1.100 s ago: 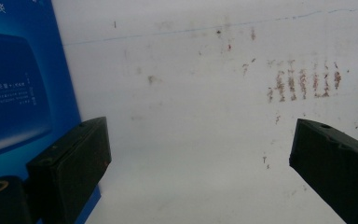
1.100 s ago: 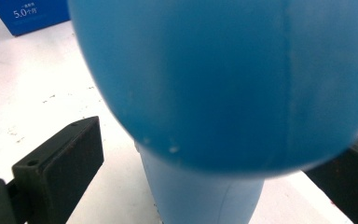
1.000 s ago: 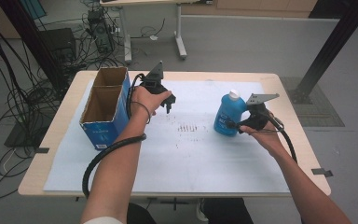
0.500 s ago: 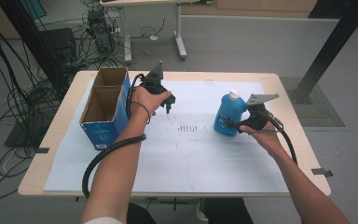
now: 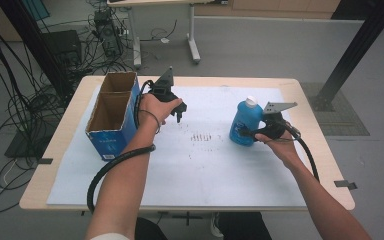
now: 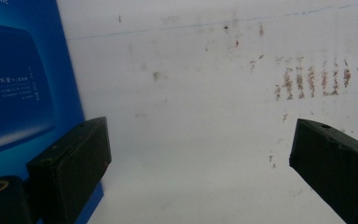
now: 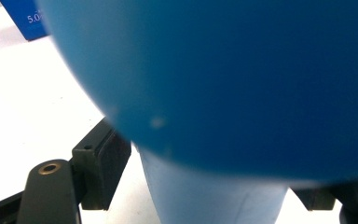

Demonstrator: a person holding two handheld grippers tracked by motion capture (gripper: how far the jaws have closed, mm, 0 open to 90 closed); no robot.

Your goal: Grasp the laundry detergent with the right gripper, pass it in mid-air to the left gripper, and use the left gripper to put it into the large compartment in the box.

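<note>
A blue bottle (image 5: 244, 122) with a white cap stands upright on the white sheet (image 5: 205, 165), right of centre. My right gripper (image 5: 243, 134) is shut on its lower body from the right. In the right gripper view the blue bottle (image 7: 223, 79) looms close, its narrower part between the two black jaws of the right gripper (image 7: 209, 186). My left gripper (image 5: 179, 116) hangs just right of the open-topped blue cardboard box (image 5: 111, 116), jaws pointing down. In the left gripper view, the left gripper (image 6: 198, 135) is wide open over bare sheet, beside the box wall (image 6: 23, 88).
Rows of reddish-brown marks (image 5: 202, 136) stain the sheet between the hands, also seen as marks (image 6: 307, 79) ahead of the left jaws. The wooden table edge (image 5: 325, 150) runs close to the right hand. Cables trail from both grippers toward the front edge.
</note>
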